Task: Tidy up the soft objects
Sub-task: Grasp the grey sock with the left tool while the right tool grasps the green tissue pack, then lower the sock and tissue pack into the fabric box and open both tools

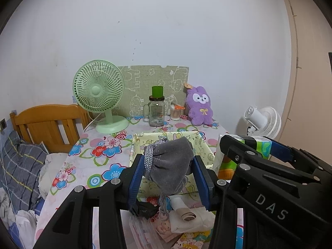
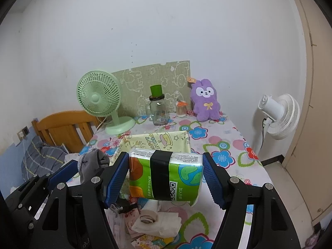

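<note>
My left gripper (image 1: 169, 178) is shut on a grey velvet drawstring pouch (image 1: 170, 164) and holds it above the near side of a pale yellow fabric storage box (image 1: 204, 145). My right gripper (image 2: 166, 176) is shut on a green tissue pack (image 2: 166, 176) with a black band, held above the table just in front of the same box (image 2: 155, 140). The pouch also shows at the left of the right wrist view (image 2: 92, 162). Below the grippers lie a rolled beige sock (image 1: 187, 214) on white cloth and flat printed packets (image 1: 149, 226).
On the floral tablecloth (image 1: 103, 151) at the back stand a green desk fan (image 1: 99, 95), a glass jar with a green cap (image 1: 156, 110), a cotton swab tub (image 1: 176, 113) and a purple plush rabbit (image 1: 200, 105). A wooden bed headboard (image 1: 47, 124) is left, a white floor fan (image 2: 280, 114) right.
</note>
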Demonstrator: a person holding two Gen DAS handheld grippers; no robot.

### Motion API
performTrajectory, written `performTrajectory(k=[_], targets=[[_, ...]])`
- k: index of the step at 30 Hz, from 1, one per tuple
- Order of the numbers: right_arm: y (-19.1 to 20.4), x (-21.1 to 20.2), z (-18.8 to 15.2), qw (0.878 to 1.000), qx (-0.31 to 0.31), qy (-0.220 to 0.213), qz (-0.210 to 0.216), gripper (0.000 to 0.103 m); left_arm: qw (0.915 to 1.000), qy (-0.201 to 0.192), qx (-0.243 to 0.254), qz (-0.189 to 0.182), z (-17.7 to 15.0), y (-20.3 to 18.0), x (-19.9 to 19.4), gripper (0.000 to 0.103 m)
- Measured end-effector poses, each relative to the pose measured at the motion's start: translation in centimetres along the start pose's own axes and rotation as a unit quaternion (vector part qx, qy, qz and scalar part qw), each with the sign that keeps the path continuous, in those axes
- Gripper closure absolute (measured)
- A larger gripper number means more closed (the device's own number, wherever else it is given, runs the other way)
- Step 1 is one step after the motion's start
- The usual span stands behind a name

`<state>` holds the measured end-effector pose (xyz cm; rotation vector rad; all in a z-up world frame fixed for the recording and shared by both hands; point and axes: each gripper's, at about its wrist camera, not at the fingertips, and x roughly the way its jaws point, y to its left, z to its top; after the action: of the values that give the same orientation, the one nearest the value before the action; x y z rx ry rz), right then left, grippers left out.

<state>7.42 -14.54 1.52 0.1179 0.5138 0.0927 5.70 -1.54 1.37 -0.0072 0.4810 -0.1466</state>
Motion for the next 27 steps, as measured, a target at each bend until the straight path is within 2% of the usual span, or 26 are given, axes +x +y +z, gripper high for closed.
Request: performTrajectory(k=[27], targets=[[-1.5, 6.6, 2.3, 1.000, 0.006, 0.014, 0.001, 0.030, 0.9998, 0.019, 0.001, 0.007, 2.4, 0.0, 6.4, 0.054]])
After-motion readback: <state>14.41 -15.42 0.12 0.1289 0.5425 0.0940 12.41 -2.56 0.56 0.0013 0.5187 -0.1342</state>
